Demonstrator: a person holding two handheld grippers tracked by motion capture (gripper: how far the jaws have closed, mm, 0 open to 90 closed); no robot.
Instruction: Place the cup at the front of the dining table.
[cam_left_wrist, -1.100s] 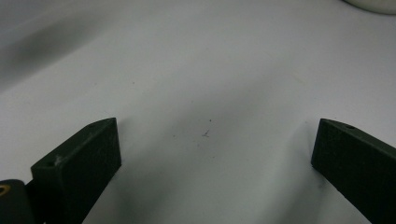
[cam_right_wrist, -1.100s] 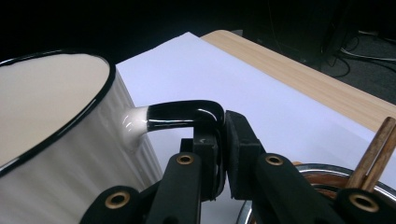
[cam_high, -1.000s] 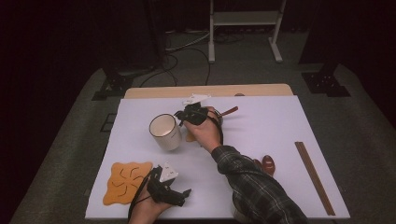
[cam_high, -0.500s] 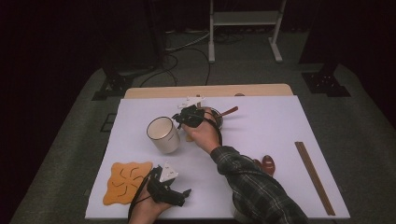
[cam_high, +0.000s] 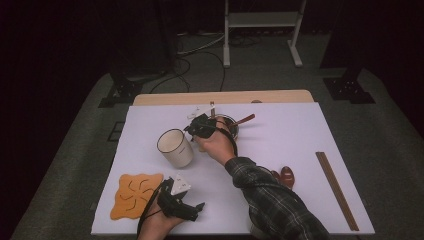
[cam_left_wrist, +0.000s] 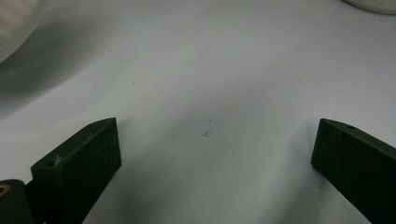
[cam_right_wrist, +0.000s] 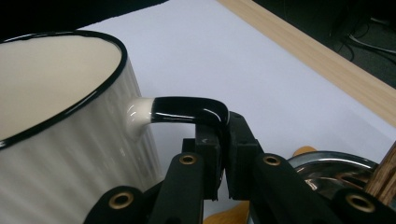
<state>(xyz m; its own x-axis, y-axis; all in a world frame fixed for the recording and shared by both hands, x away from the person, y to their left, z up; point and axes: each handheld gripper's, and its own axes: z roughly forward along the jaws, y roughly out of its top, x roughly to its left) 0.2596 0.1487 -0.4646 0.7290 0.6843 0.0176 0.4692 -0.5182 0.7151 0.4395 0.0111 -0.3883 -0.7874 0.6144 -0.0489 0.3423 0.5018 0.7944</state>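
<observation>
A white enamel mug (cam_high: 174, 148) with a black rim stands left of the table's middle. My right gripper (cam_high: 193, 132) reaches it from the right, and in the right gripper view it (cam_right_wrist: 223, 140) is shut on the mug's glossy black handle (cam_right_wrist: 189, 110), beside the mug (cam_right_wrist: 60, 135). My left gripper (cam_high: 195, 210) rests low at the near edge of the white table (cam_high: 300, 135). In the left gripper view it (cam_left_wrist: 210, 154) is open over bare white surface, nothing between its fingers (cam_left_wrist: 81, 161).
An orange cut-out mat (cam_high: 136, 195) lies at the near left. A metal bowl (cam_high: 231, 124) holding a wooden spoon (cam_high: 246, 119) sits just behind the right hand. A small reddish-brown piece (cam_high: 286, 176) and long wooden sticks (cam_high: 336, 190) lie at the right.
The mug and the right gripper holding it have shifted slightly toward the near side. The left gripper has stayed put.
</observation>
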